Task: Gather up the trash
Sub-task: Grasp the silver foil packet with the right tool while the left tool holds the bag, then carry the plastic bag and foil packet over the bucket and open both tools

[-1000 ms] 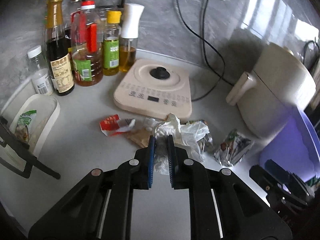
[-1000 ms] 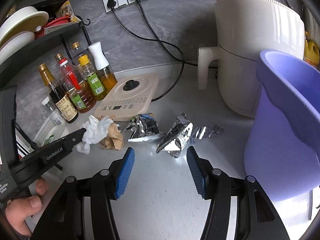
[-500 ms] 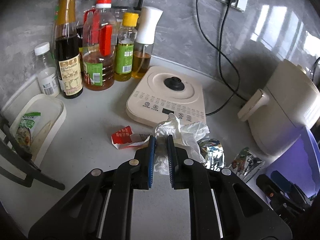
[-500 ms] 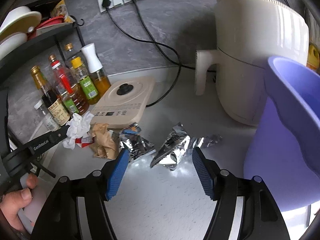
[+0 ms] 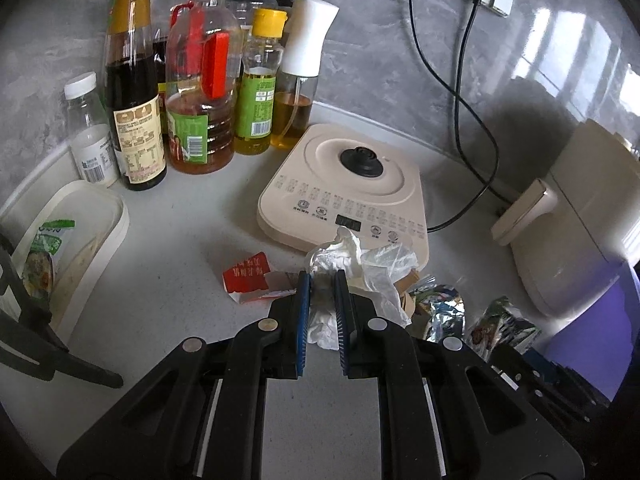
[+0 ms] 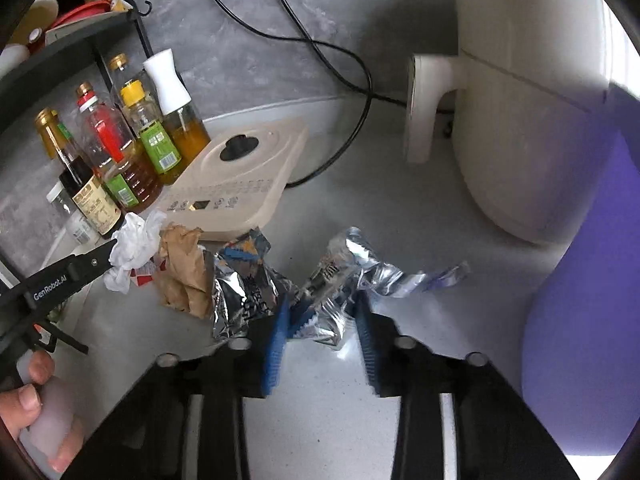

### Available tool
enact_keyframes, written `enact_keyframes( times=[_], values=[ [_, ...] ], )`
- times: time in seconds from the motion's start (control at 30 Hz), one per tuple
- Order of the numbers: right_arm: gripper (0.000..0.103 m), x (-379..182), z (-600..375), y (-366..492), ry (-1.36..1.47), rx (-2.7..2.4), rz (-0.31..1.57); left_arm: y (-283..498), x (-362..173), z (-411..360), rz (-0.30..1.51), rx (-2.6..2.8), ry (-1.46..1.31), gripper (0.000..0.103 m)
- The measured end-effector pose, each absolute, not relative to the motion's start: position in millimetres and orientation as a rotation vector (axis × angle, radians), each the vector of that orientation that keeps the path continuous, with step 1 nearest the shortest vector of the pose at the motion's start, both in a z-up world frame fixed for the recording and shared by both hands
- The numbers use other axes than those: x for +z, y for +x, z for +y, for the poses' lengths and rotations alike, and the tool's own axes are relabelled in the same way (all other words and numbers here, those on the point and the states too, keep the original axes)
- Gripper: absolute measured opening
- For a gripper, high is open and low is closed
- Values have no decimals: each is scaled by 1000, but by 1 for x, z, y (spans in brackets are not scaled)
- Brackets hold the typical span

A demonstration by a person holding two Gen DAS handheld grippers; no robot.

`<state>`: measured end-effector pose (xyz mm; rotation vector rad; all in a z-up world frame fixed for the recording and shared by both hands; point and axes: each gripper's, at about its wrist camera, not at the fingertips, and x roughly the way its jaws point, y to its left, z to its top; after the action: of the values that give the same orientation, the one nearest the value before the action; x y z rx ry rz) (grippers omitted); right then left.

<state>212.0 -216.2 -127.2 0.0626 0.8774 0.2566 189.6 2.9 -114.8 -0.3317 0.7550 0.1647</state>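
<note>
Left gripper fingers clamp crumpled white tissue; right gripper fingers closing around silver foil wrapper; next, likely purple plastic bin

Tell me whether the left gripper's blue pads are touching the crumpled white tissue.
Touching. The left wrist view shows the left gripper shut on the crumpled white tissue, which bulges out above and below its blue pads.
</note>
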Motion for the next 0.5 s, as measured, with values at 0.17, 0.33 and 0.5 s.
enact_keyframes(
  times=[0.17, 0.33, 0.5],
  values=[
    [17, -107, -209, 194, 49, 251, 841, 186, -103, 7, 739, 129, -331, 13],
    [16, -80, -201, 165, 48, 220, 789, 179, -87, 12, 715, 67, -327, 13],
    [16, -58, -193, 134, 62, 143, 736, 165, -72, 14, 687, -24, -314, 13]
  ],
)
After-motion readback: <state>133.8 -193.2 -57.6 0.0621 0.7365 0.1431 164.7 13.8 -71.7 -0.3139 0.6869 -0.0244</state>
